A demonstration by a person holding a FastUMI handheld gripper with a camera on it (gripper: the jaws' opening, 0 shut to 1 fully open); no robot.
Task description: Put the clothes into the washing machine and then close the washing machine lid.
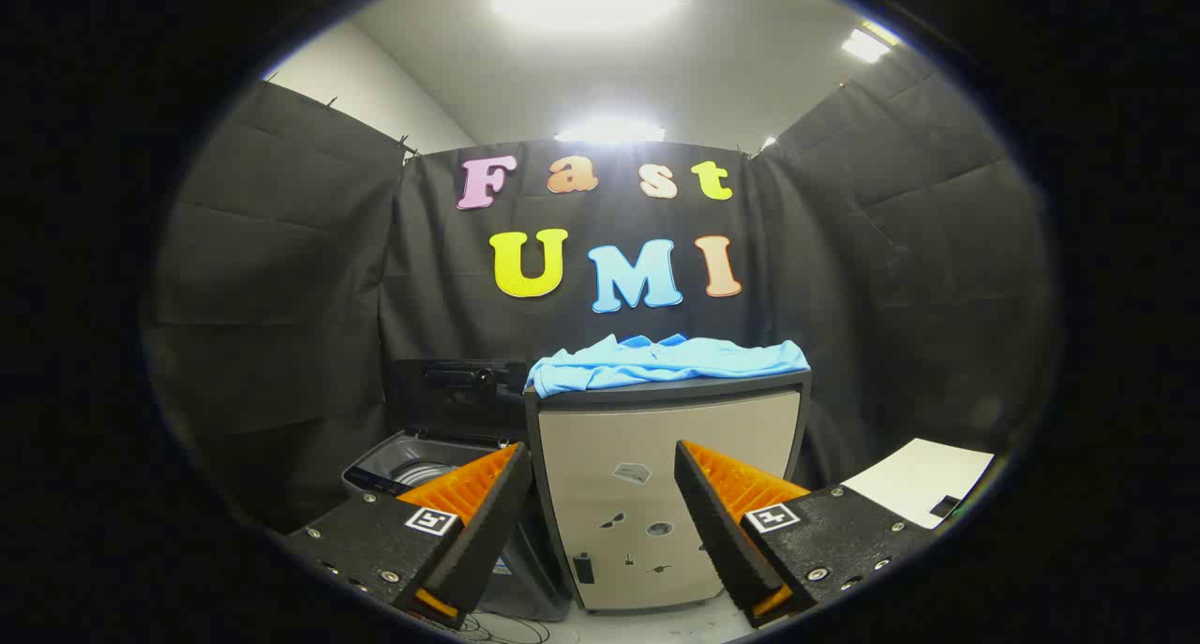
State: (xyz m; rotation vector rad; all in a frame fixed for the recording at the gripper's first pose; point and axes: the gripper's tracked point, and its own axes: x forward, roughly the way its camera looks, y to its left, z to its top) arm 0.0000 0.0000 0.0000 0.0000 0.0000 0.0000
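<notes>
A light blue garment (661,363) lies spread over the top of a beige cabinet with a dark top (670,494), beyond and above my fingers. To the cabinet's left, lower down, stands the washing machine (412,466), its dark lid (455,391) raised upright at the back and the drum opening showing behind my left finger. My gripper (600,466) is open, fingers wide apart with nothing between them, still well short of the cabinet front.
Small stickers dot the cabinet's front panel. A white sheet (923,480) lies on a surface to the right, past my right finger. Cables (506,630) trail on the floor under the left finger. Black cloth walls close the booth behind and on both sides.
</notes>
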